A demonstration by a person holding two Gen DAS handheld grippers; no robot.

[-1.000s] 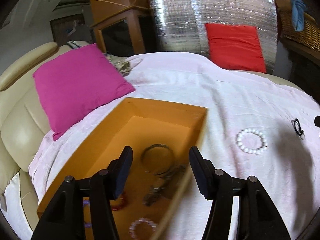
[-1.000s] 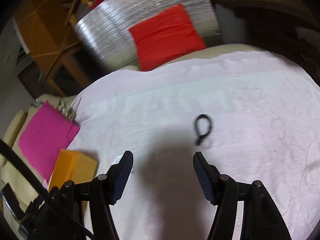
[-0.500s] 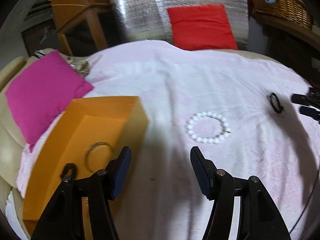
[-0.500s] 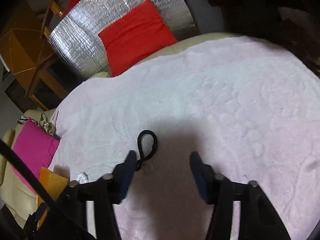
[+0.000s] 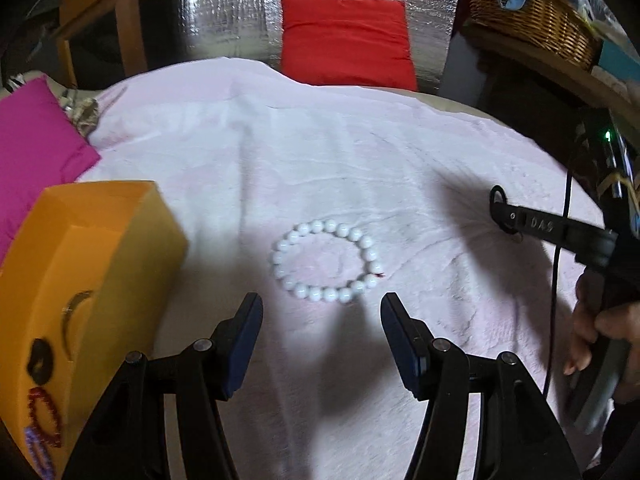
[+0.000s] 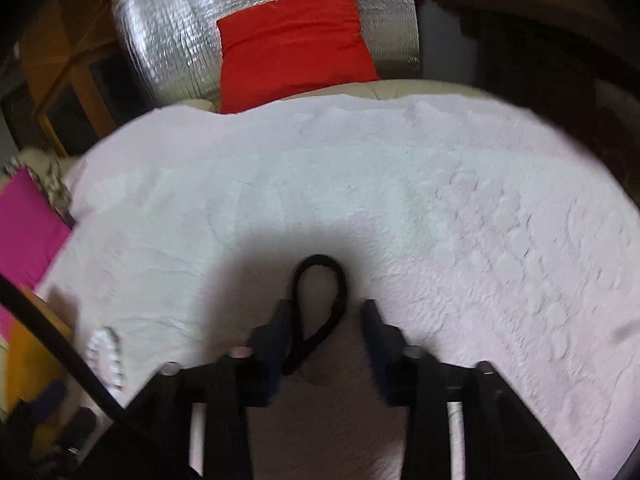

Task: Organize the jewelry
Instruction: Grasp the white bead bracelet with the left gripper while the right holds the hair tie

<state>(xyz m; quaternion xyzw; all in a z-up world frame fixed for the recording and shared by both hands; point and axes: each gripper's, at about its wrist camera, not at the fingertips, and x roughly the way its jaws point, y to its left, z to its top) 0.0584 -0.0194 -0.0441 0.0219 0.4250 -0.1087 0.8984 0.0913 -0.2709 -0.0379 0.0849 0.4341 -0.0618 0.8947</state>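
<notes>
Down at the right gripper point(image 6: 324, 332), the fingers stand apart with the black cord loop point(image 6: 320, 300) lying between them on the pale pink cloth point(image 6: 480, 220); its rounded end points to twelve o'clock and its crossed tail runs back toward the left finger. The jaws straddle the cord without pinching it, which looks like a line-up for a grasp. On that gripper's finger, seen from the left wrist view, raised characters show, but they are too small and blurred to read with confidence.

The left gripper point(image 5: 322, 320) is also spread wide and holds nothing. Just ahead of it at twelve o'clock rests the white bead bracelet point(image 5: 326, 260), flat on the cloth, probably the next pick. At nine o'clock sits the orange box point(image 5: 120, 240), already holding a metal bangle point(image 5: 74, 312), a dark ring point(image 5: 40, 360) and a red bead bracelet point(image 5: 42, 412), so it seems to be the collecting place.
</notes>
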